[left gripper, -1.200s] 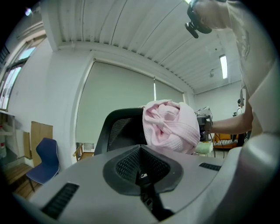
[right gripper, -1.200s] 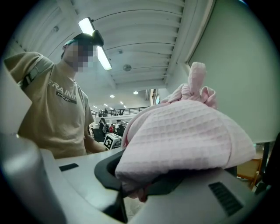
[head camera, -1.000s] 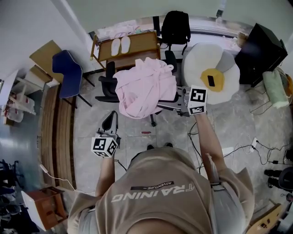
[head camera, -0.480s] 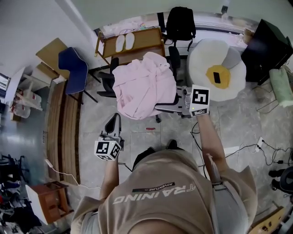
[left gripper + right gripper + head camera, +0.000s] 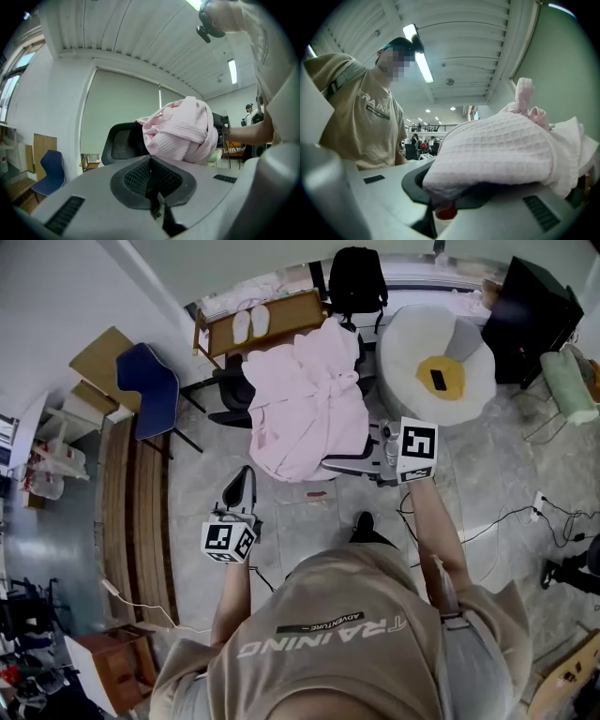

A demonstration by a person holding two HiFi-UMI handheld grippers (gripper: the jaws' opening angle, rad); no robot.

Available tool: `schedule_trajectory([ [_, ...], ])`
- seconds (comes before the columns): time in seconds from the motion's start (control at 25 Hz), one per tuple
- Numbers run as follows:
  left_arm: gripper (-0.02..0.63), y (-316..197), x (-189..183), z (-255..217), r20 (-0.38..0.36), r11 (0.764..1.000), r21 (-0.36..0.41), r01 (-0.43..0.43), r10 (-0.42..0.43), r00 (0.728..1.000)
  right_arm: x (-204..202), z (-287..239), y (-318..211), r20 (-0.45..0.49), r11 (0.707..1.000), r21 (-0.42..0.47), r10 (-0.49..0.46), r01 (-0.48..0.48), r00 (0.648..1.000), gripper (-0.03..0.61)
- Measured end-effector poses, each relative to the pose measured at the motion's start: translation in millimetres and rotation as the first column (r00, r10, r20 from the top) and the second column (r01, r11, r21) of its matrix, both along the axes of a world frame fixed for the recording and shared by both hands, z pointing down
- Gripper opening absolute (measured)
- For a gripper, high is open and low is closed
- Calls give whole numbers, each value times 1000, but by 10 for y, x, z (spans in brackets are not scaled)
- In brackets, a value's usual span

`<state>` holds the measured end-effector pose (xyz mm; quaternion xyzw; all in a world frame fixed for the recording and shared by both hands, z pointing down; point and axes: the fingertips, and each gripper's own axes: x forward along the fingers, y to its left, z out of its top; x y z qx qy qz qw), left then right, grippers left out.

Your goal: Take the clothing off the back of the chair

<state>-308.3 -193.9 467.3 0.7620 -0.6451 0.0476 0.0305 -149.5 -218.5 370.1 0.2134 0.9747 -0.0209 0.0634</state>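
A pink waffle robe (image 5: 305, 413) is heaped over a black office chair (image 5: 232, 390) in the middle of the head view. My right gripper (image 5: 387, 451) is at the robe's right edge, next to the chair's armrest. Seen from the right gripper (image 5: 450, 190) itself, its jaws are shut on a thick fold of the robe (image 5: 501, 150), which hides the tips. My left gripper (image 5: 240, 491) hangs left of the chair, short of it. Through the left gripper view, that gripper (image 5: 151, 161) is shut and empty, and it faces the robe (image 5: 180, 133) and the mesh chair back (image 5: 121, 143).
A blue chair (image 5: 145, 390) stands to the left beside wooden boards (image 5: 131, 512). Behind the office chair is a wooden bench (image 5: 291, 310) with white slippers, plus a black backpack (image 5: 354, 282). An egg-shaped cushion (image 5: 469, 390) lies to the right. Cables (image 5: 506, 521) trail over the floor.
The right gripper has risen and shifted with the robe's edge in it, and the robe now stands taller on the chair. The left gripper has moved closer to the chair.
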Motion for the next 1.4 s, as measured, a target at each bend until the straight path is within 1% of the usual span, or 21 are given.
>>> schedule_trajectory([
  [0.08, 14, 269, -60, 41, 6, 1000, 3, -21, 21, 1000, 2, 22, 324, 11, 1000, -13, 10, -10, 1000, 89],
  [0.16, 14, 457, -127, 94, -4, 999, -4, -39, 39, 999, 35, -1, 523, 45, 998, -58, 34, -31, 998, 89],
  [0.28, 12, 663, -155, 183, -20, 996, -28, -83, 83, 996, 120, -49, 654, 102, 985, -139, 121, -107, 987, 87],
  [0.44, 14, 893, -78, 299, -27, 990, -53, -132, 131, 991, 307, -88, 826, 145, 958, -210, 228, -195, 963, 87],
  [0.56, 12, 1024, 20, 382, -56, 988, -55, -144, 141, 988, 443, -112, 989, 145, 949, -211, 269, -236, 952, 87],
  [0.68, 14, 1151, 131, 422, -69, 987, -57, -153, 149, 986, 509, -122, 1193, 134, 954, -194, 257, -229, 957, 87],
  [0.84, 14, 1299, 298, 354, -58, 988, -34, -150, 148, 987, 678, -113, 1373, 137, 951, -208, 262, -231, 955, 87],
  [0.96, 14, 1402, 395, 251, -40, 992, -11, -127, 126, 991, 830, -138, 1476, 143, 952, -202, 261, -230, 955, 87],
  [1.08, 12, 1563, 539, 223, -37, 996, -9, -88, 88, 995, 1002, -177, 1628, 148, 960, -186, 237, -208, 960, 87],
  [1.24, 14, 1992, 829, 327, -45, 999, 3, -32, 32, 998, 1191, -74, 2018, 150, 975, -151, 185, -163, 971, 87],
  [1.32, 14, 2242, 987, 373, -48, 1000, 9, -21, 22, 999, 1248, -2, 2217, 157, 979, -142, 166, -144, 974, 87],
  [1.4, 12, 2511, 1109, 430, -39, 1000, -2, -17, 17, 999, 1285, 78, 2418, 165, 980, -152, 151, -126, 975, 87],
])
